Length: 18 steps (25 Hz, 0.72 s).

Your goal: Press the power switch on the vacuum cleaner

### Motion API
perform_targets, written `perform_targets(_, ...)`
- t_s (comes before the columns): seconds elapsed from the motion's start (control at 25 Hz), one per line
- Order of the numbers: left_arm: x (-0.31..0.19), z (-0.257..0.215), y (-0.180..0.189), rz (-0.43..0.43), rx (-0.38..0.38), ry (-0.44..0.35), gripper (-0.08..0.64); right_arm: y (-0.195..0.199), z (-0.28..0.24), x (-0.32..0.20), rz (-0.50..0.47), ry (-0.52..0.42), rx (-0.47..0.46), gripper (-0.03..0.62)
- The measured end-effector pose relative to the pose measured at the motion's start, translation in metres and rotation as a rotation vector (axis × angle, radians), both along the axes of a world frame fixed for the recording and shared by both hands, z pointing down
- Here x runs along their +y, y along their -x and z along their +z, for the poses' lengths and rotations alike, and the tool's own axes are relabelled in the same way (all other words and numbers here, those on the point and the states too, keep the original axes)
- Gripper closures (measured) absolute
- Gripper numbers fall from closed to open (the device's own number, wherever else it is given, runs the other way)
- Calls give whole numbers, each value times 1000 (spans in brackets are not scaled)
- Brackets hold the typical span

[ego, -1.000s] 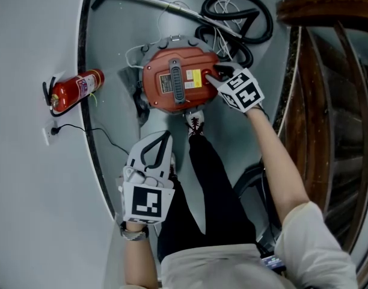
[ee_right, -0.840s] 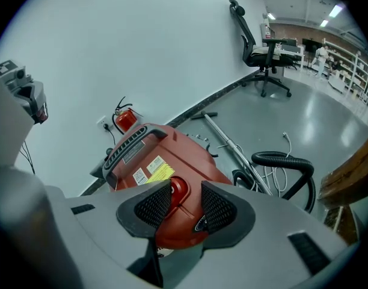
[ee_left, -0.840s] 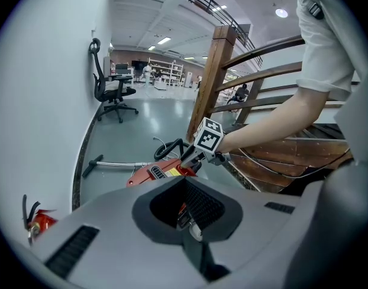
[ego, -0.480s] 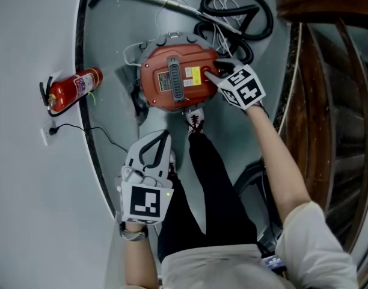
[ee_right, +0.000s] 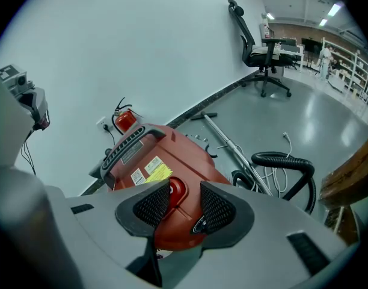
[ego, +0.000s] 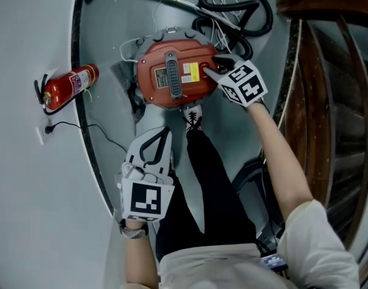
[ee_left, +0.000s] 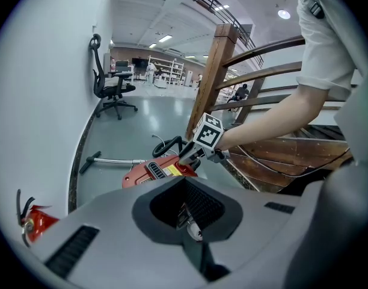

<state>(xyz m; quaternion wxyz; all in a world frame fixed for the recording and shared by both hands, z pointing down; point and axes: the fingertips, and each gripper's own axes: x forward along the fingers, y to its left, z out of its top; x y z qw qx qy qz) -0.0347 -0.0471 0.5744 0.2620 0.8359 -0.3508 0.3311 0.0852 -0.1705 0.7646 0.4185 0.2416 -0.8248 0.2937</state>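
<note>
jaws on my right gripper stand wide and have just been opening, with the round red power switch showing in the gap between them and neither pad pressing on it. that switch sits on the top face of the red vacuum cleaner, just right of its yellow label and grey carry handle; the canister stands on the grey floor just ahead of my shoe. whether my right tips touch the top face i cannot tell. my left gripper hangs well back from the cleaner, beside my leg, jaws together at the tips and holding nothing. beyond the cleaner lie a coiled black hose and a metal wand. a red fire extinguisher stands by the curved wall, near a wall socket, and a wooden stair railing rises on the right.
</note>
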Motion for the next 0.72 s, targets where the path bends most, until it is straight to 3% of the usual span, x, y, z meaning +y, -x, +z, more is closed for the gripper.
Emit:
perform_targets(0.52, -1, 3, -5, 2, -1, 15, 558, 0, 2, 0, 76, 29, -45, 426)
perform_targets(0.72, 3, 6, -6, 6, -6, 12, 558, 0, 3, -1, 70, 14, -17, 437)
